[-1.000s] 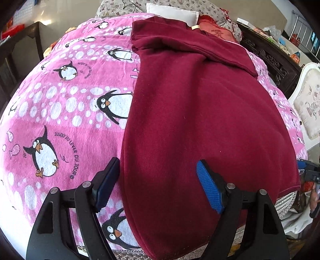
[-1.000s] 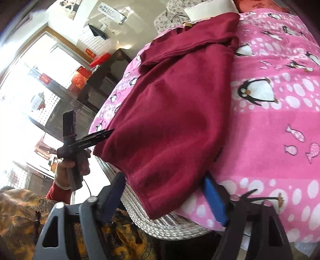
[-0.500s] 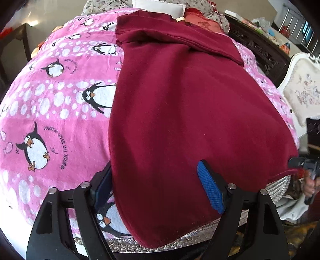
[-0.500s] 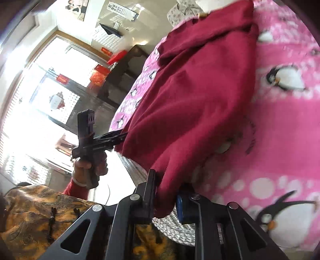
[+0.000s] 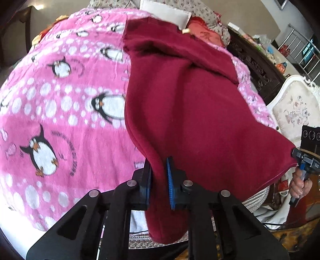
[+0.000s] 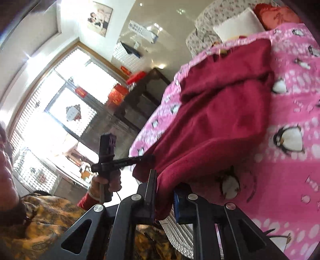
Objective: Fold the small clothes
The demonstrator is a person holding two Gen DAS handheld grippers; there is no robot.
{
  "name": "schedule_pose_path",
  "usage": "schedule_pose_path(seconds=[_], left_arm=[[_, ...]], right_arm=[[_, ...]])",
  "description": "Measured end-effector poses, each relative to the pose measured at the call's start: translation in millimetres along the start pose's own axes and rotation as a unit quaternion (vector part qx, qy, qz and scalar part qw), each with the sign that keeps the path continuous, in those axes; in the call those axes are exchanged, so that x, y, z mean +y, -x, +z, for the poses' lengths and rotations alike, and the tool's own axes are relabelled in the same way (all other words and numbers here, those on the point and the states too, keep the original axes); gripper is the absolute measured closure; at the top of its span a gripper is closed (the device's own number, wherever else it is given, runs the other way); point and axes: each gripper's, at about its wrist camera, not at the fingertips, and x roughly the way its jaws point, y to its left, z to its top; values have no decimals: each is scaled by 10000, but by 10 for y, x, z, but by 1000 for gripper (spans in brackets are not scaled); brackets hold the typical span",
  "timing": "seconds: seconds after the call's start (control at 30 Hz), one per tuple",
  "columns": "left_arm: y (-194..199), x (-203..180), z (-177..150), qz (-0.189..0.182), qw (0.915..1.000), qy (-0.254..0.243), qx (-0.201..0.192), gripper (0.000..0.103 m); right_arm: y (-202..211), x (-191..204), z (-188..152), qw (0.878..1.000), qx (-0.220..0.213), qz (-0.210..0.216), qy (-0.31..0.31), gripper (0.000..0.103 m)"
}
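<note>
A dark red fleece garment [image 5: 190, 104] lies lengthwise on a pink penguin blanket [image 5: 56, 112], its far end folded over. My left gripper [image 5: 159, 188] is shut on the garment's near left hem corner and lifts it. My right gripper [image 6: 164, 198] is shut on the near right hem corner of the garment [image 6: 220, 112]. The right gripper also shows in the left wrist view [image 5: 298, 158], pinching the corner. The left gripper shows in the right wrist view [image 6: 148, 159], shut on the hem.
White and floral pillows [image 5: 166, 14] lie at the bed's far end. A dark carved wooden cabinet [image 5: 258, 66] and a white upholstered chair [image 5: 296, 108] stand right of the bed. A woven mat edge [image 5: 254, 200] shows under the blanket. A bright window [image 6: 60, 112] is on the left.
Both grippers closed on the garment's near hem corners, the right first, then the left. The near edge has lifted off the blanket and is stretched between them.
</note>
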Motion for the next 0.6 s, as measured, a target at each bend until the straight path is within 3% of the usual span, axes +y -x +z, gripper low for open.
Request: schedule_pose_path(seconds=[0.33, 0.43, 0.6], left_arm=[[211, -49, 362, -95, 9989, -149, -431, 92], [159, -50, 372, -168, 9993, -157, -284, 92], [66, 186, 207, -261, 9981, 508, 244, 92]], right_arm=[[136, 33, 324, 9981, -490, 241, 272, 91], [134, 9, 403, 9981, -480, 264, 293, 91], [80, -21, 374, 9989, -308, 182, 313, 91]])
